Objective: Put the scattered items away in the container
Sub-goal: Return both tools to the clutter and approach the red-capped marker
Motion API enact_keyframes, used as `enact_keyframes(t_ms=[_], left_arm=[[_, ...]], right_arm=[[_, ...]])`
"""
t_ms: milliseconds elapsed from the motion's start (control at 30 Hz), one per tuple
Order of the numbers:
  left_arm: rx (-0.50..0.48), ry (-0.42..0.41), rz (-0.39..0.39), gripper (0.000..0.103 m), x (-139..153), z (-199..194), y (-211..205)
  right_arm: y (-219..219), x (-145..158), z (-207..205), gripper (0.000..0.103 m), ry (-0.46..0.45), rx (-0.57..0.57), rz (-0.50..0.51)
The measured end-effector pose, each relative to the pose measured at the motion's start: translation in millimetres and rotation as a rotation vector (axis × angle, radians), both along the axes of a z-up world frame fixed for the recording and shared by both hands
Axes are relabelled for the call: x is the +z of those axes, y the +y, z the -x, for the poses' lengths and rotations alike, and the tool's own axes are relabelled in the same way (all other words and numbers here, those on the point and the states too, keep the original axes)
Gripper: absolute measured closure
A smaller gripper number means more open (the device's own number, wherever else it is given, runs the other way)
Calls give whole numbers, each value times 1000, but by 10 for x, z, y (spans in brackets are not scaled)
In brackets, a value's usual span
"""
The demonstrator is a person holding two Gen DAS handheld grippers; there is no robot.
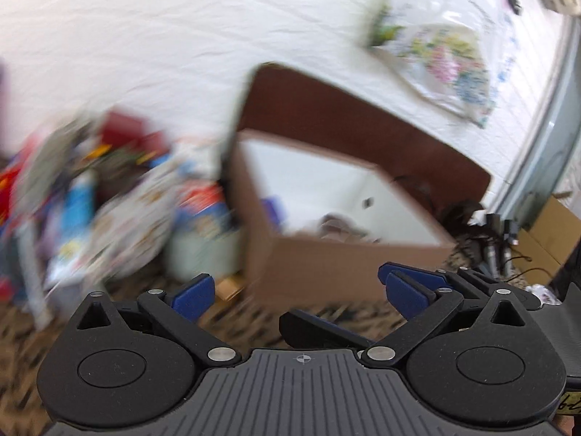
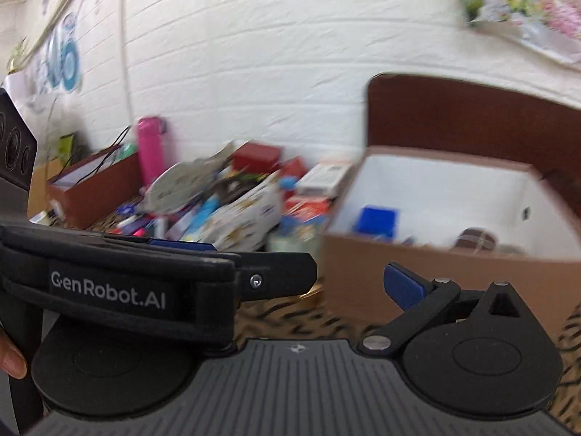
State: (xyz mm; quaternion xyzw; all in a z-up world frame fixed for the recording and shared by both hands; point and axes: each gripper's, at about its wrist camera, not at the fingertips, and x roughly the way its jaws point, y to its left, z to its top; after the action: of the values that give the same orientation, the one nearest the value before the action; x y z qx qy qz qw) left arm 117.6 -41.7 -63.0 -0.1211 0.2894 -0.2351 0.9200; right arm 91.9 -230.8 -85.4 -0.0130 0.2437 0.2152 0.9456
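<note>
Hovering over the patterned cloth (image 1: 21, 345), the left gripper (image 1: 297, 298) has its blue pads (image 1: 192, 296) spread wide w/ nothing between them. The cardboard box (image 1: 345, 261) sits just ahead and a bit right of that claw, lid flap (image 1: 345, 116) standing up behind it against the white brick wall (image 1: 127, 36). Inside the box: white lining, a blue item (image 1: 272, 210) at the left wall, and a brownish thing toward the front, too blurred to name.

Left-front of the left claw lies the pile of scattered items (image 1: 109, 200): packets, a red box, blue-and-white wrappers, all smeared by blur.

Right gripper (image 2: 308, 283): only its right blue pad (image 2: 403, 287) shows; the left gripper's strap and body cover the other side, so can't tell for sure how wide it stands. Nothing seen in it. Box (image 2: 435, 272) is ahead-right of this claw, blue item (image 2: 376, 221) and a brown round object (image 2: 475, 239) inside. Ahead-left: same pile (image 2: 225, 203), a pink bottle (image 2: 150, 149) upright behind it, and a second brown box (image 2: 94, 189) farther left. A floral bag (image 2: 526, 7) hangs on the wall above the box.
</note>
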Motion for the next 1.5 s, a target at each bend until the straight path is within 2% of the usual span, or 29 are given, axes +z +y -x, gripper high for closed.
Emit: enact_keyframes(t_ms=[200, 300, 500, 567, 600, 700, 767, 800, 900, 1000, 1133, 1200, 1233, 1267, 1300, 1400, 1467, 1500], left_arm=[[107, 94, 23, 0, -420, 190, 825], [184, 99, 19, 0, -473, 168, 1161], [212, 66, 24, 8, -419, -124, 1560], [204, 68, 22, 17, -422, -246, 1630], [192, 71, 21, 19, -425, -320, 1646], [127, 76, 12, 34, -456, -515, 1644], [94, 94, 1, 53, -514, -637, 1617], [83, 105, -4, 56, -540, -696, 1609], [89, 116, -37, 58, -618, -825, 1614], [94, 118, -14, 68, -641, -893, 1690], [133, 55, -16, 67, -481, -787, 1782], [136, 13, -23, 58, -415, -761, 1818], [140, 9, -47, 51, -408, -791, 1819], [148, 19, -74, 49, -427, -844, 1820], [148, 38, -83, 49, -461, -903, 1833], [89, 82, -9, 50, -542, -1039, 1886], [82, 92, -22, 57, -594, -1093, 1840], [91, 94, -25, 57, -588, -1091, 1832]], right_arm=[[741, -312, 146, 1, 74, 100, 19], [1009, -348, 154, 1, 96, 151, 0], [1413, -337, -12, 2, 32, 180, 55], [1522, -349, -86, 5, 6, 207, 84], [1575, -351, -117, 8, -8, 221, 103], [1723, -355, -236, 19, -35, 265, 162], [1799, -396, -349, 32, -24, 282, 191], [1826, -421, -409, 38, -7, 292, 193], [1875, -506, -569, 44, 28, 288, 187], [1896, -563, -688, 50, 49, 286, 166], [1963, -581, -763, 56, 52, 309, 149], [1989, -607, -802, 56, 57, 312, 135], [2011, -628, -839, 56, 70, 311, 129], [2032, -656, -874, 57, 87, 306, 126], [2046, -678, -902, 57, 97, 303, 120], [2102, -720, -930, 57, 87, 300, 132], [2126, -728, -938, 55, 78, 300, 141], [2127, -720, -945, 56, 82, 298, 141]])
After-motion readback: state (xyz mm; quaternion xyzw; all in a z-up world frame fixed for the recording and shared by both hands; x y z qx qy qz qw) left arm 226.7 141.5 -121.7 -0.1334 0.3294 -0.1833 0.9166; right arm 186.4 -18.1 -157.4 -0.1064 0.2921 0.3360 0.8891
